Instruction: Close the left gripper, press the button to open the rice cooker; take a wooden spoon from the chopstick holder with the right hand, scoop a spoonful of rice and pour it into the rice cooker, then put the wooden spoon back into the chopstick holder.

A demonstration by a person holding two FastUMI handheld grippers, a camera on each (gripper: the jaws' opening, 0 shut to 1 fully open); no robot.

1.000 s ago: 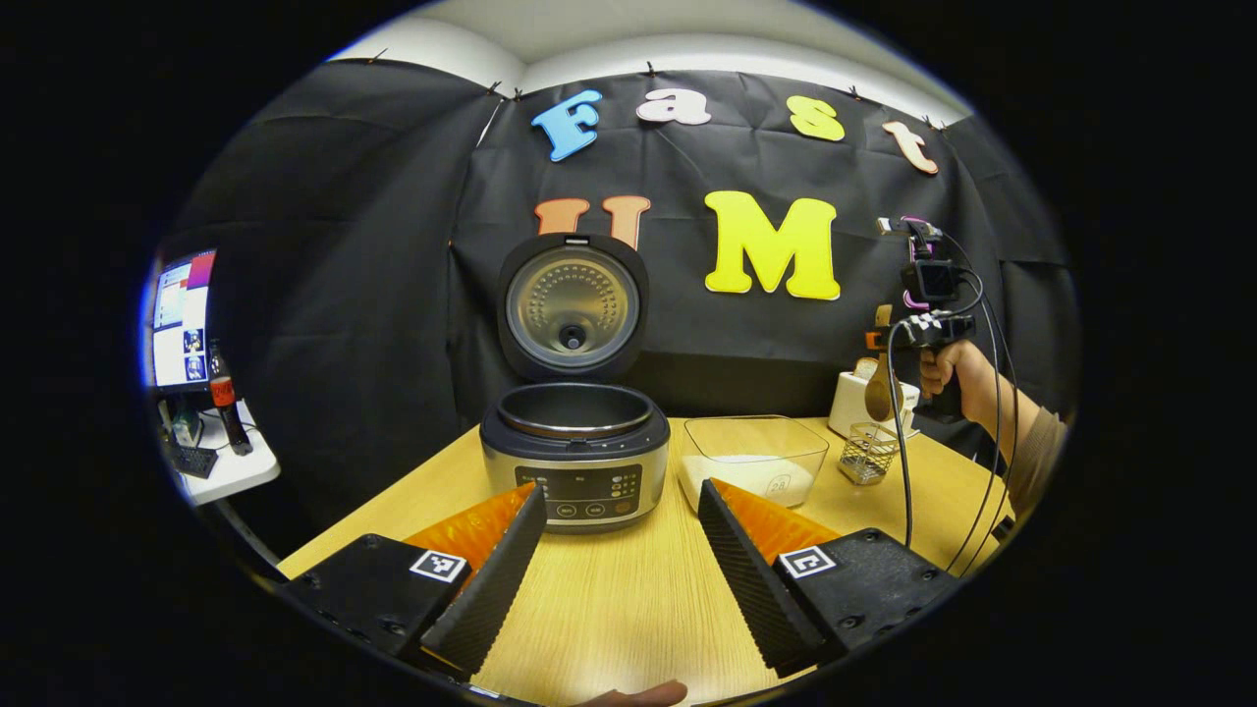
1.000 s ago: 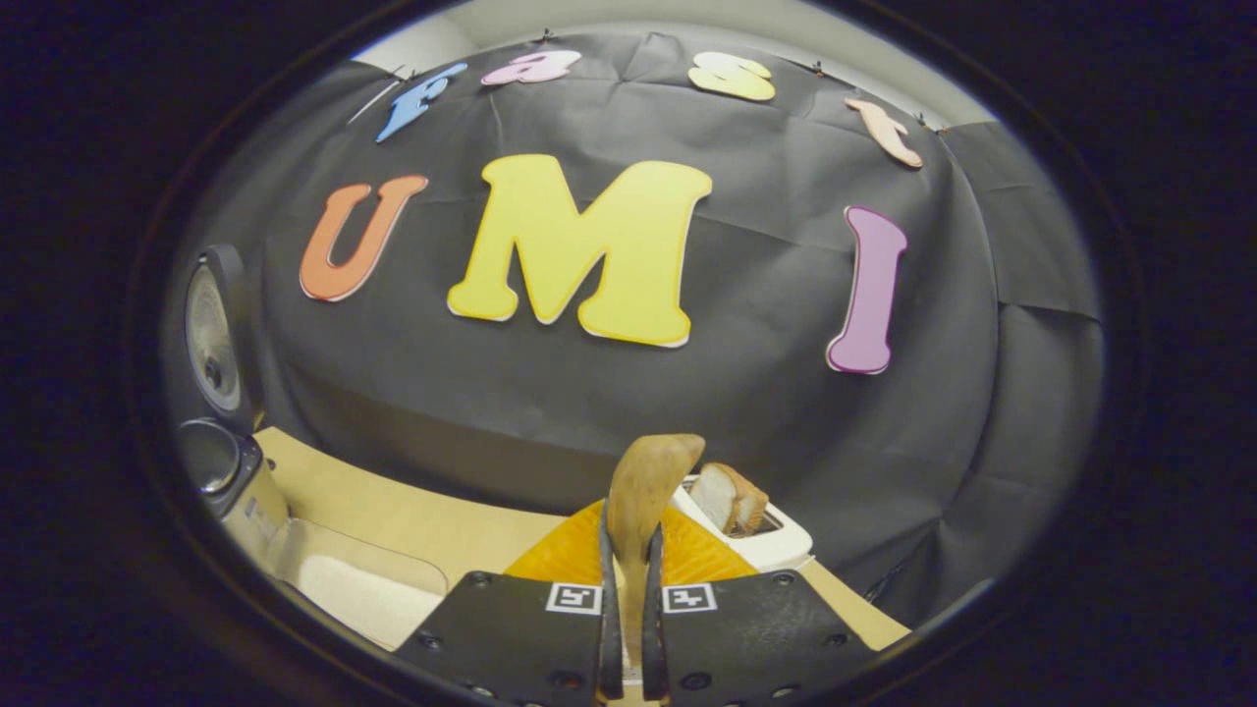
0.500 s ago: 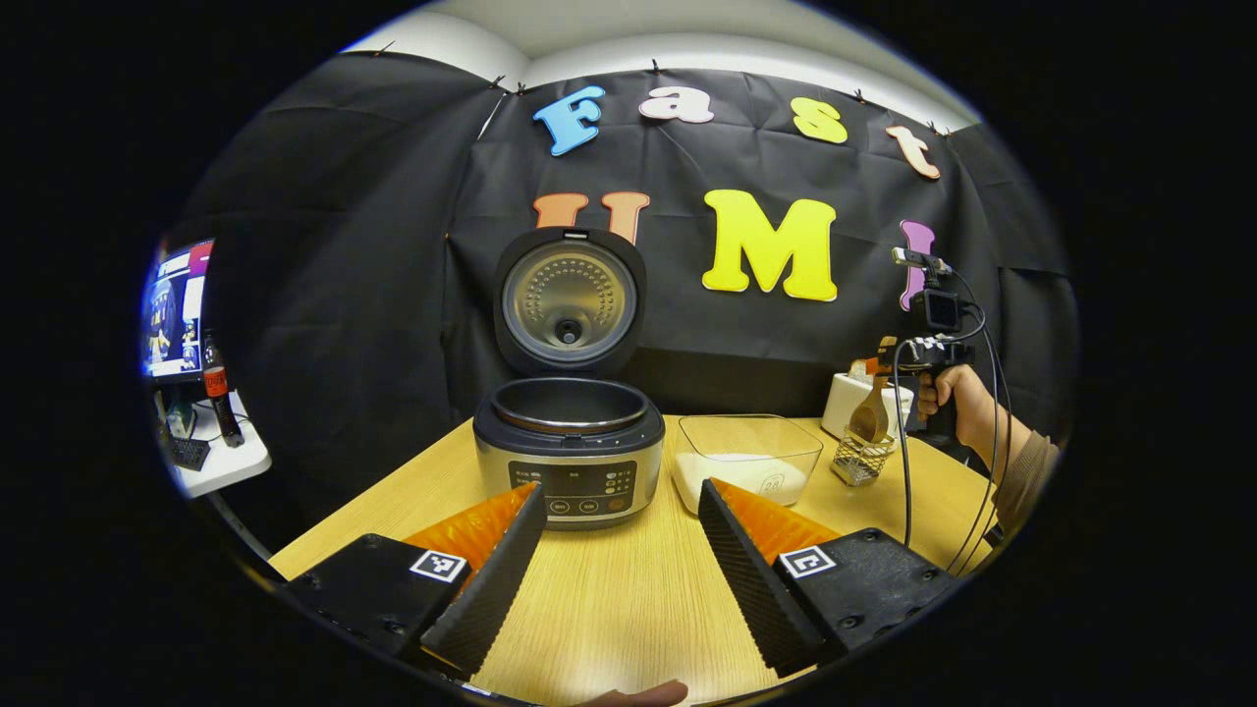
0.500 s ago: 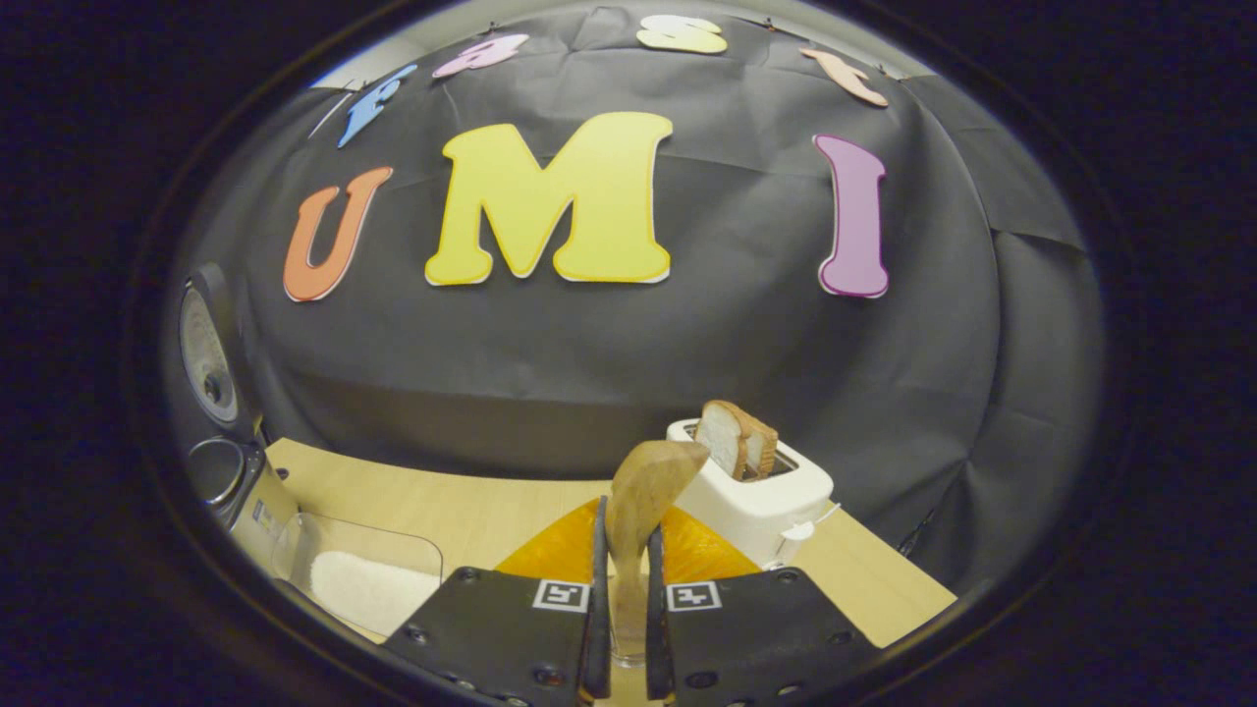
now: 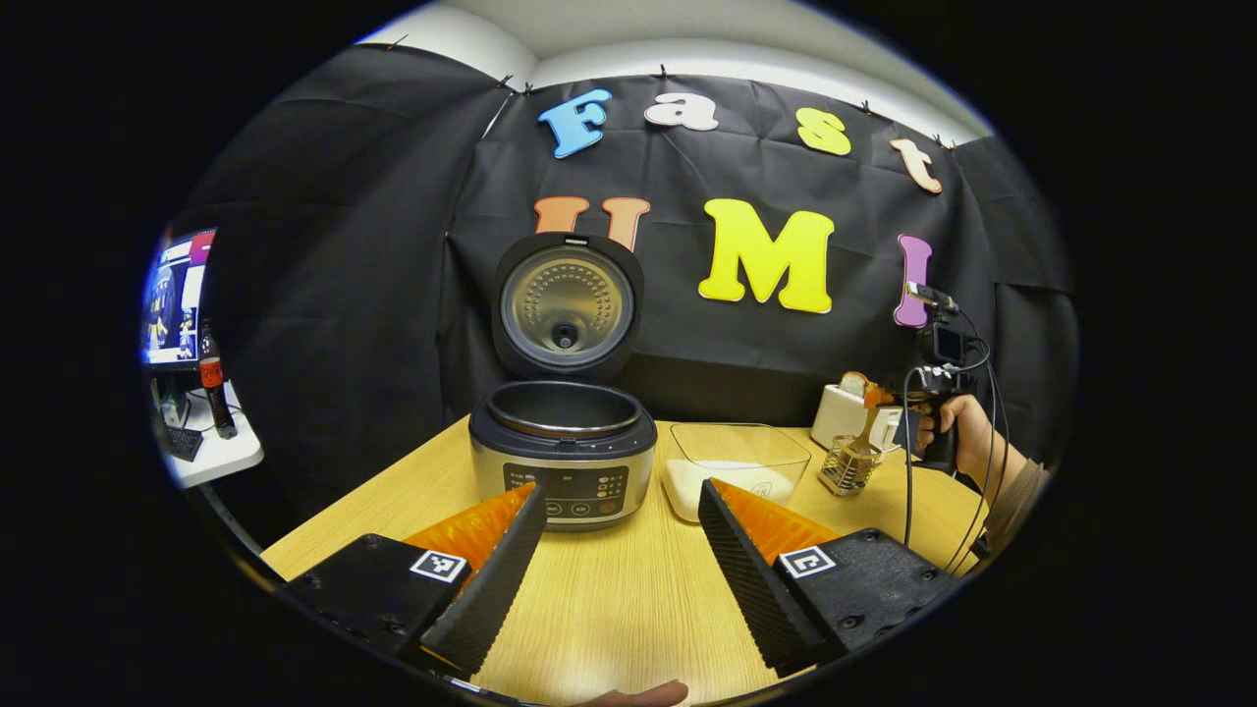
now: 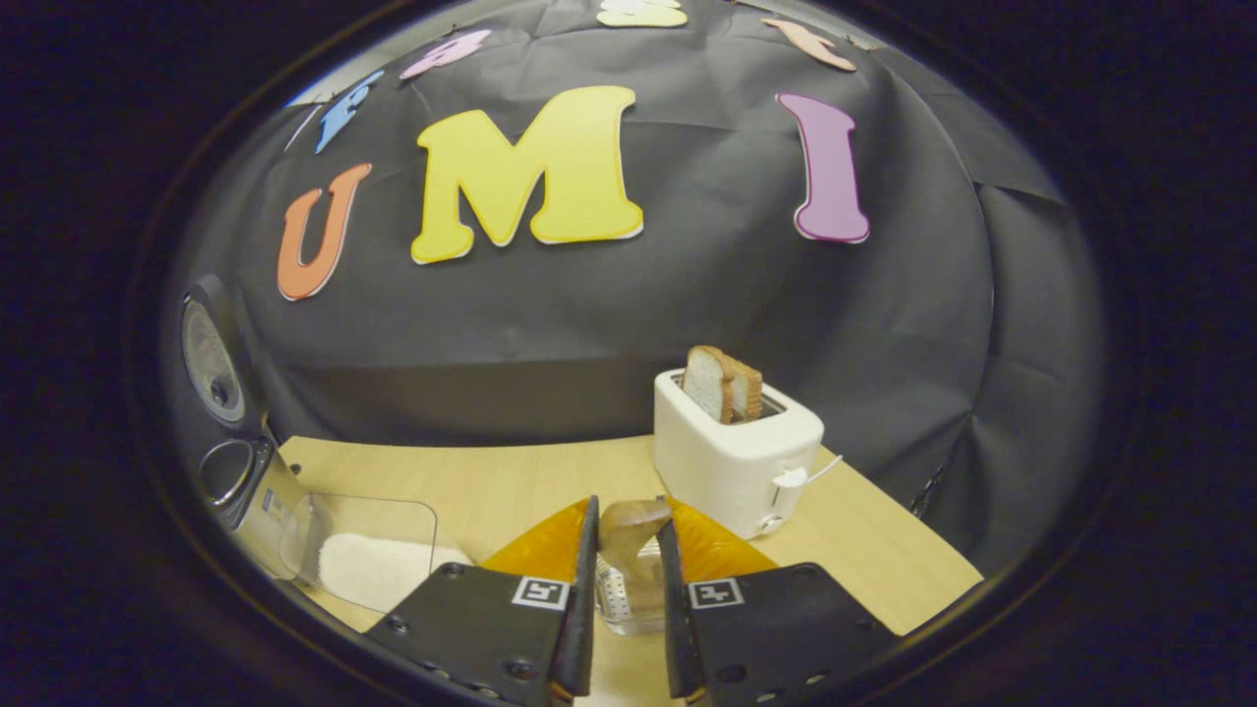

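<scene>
The rice cooker [image 5: 562,462] stands on the wooden table [image 5: 628,609] with its lid [image 5: 567,304] raised and the pot bare inside. My left gripper [image 5: 621,496] hovers open in front of it, holding nothing. To the right, a clear container of white rice [image 5: 732,471] sits beside the wire chopstick holder [image 5: 847,466]. The wooden spoon [image 6: 631,535] stands in the holder [image 6: 619,604], bowl end up. My right gripper [image 6: 628,506] is just above the holder, its fingers slightly parted on either side of the spoon's bowl. A hand holds that gripper [image 5: 928,393] in the left gripper view.
A white toaster [image 6: 737,457] with bread slices stands just behind the holder. The rice container [image 6: 363,560] and the cooker [image 6: 231,471] lie to the left in the right gripper view. A side desk with a monitor [image 5: 177,295] and a bottle [image 5: 213,383] is far left.
My right gripper came down with the spoon into the holder. Its fingers then widened and the spoon sank lower between them. The left gripper drew back slightly.
</scene>
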